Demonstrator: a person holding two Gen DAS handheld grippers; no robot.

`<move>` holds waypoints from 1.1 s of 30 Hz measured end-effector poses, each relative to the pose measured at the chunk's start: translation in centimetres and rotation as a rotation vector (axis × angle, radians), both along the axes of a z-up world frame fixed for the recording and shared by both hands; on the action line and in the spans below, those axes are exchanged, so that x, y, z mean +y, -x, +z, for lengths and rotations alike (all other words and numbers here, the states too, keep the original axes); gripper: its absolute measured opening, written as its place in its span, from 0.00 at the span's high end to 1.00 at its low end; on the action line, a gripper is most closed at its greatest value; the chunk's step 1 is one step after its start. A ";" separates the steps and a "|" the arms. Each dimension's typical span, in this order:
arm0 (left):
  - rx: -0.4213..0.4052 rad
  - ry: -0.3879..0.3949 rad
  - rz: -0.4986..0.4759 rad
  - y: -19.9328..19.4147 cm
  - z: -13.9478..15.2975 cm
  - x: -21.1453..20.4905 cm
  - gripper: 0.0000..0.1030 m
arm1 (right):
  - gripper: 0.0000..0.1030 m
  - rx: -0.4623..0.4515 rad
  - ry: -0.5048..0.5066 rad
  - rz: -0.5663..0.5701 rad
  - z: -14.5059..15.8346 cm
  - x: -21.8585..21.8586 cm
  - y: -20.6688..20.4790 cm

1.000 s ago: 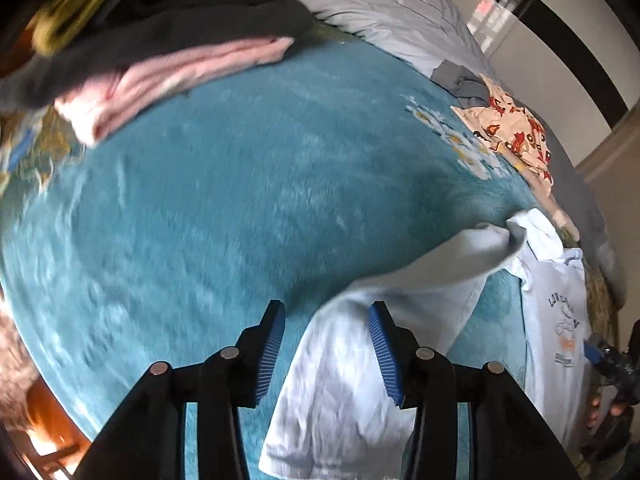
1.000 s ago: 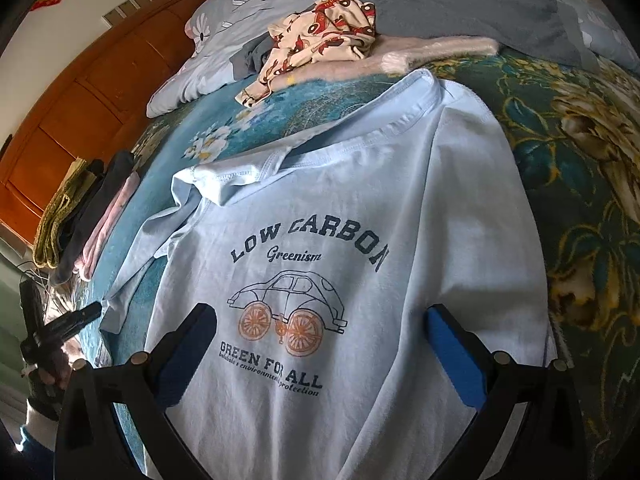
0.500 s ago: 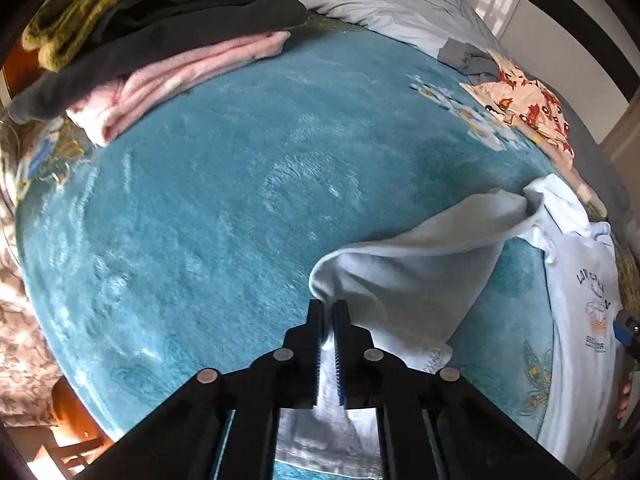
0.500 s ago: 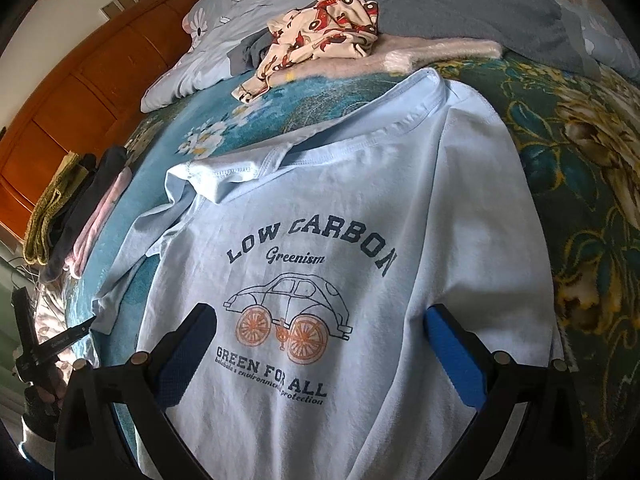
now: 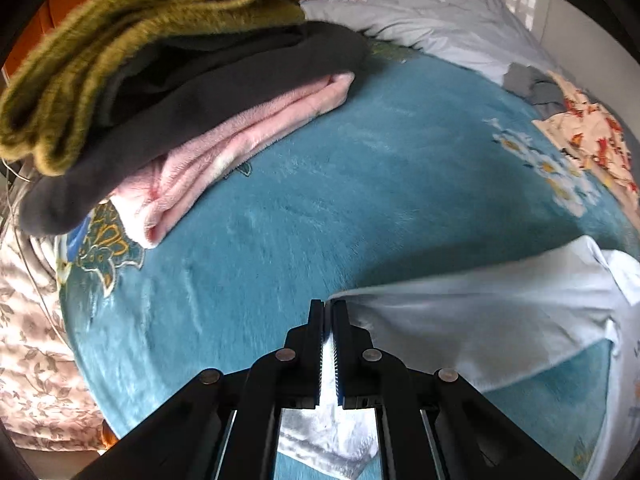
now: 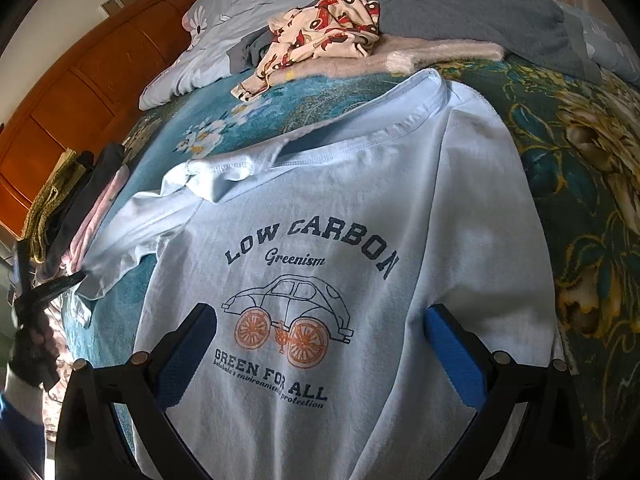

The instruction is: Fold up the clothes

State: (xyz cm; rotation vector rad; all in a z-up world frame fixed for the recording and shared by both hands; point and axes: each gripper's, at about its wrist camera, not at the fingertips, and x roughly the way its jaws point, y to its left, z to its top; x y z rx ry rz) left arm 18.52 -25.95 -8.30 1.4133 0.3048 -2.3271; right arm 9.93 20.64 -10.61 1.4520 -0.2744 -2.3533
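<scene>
A pale blue T-shirt (image 6: 320,184) with a car print and "LOW CARBON" lettering lies face up on the bed. My right gripper (image 6: 320,356) hangs open over its lower front, blue pads on either side of the print, nothing between them. My left gripper (image 5: 328,312) is shut on the end of the shirt's sleeve (image 5: 480,312), which stretches out taut to the left, off the blanket. In the right wrist view that left gripper (image 6: 78,278) shows at the far left with the sleeve (image 6: 132,240) pinched in its tips, held by a gloved hand (image 6: 32,344).
A teal floral blanket (image 5: 320,200) covers the bed. A stack of folded clothes, olive (image 5: 120,52), dark grey and pink (image 5: 224,152), sits at the left. A red-patterned garment (image 6: 324,28), a grey blanket (image 6: 460,16) and a pillow (image 6: 240,20) lie at the far end by the wooden headboard (image 6: 80,80).
My left gripper closed on the sleeve end and has pulled it outward to the left, toward the folded stack, drawing the sleeve straight. The right gripper has stayed where it was.
</scene>
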 end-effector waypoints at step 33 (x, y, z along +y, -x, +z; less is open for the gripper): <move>0.552 -0.293 -0.158 -13.8 10.4 16.2 0.00 | 0.00 0.605 0.110 0.014 12.5 1.6 -11.0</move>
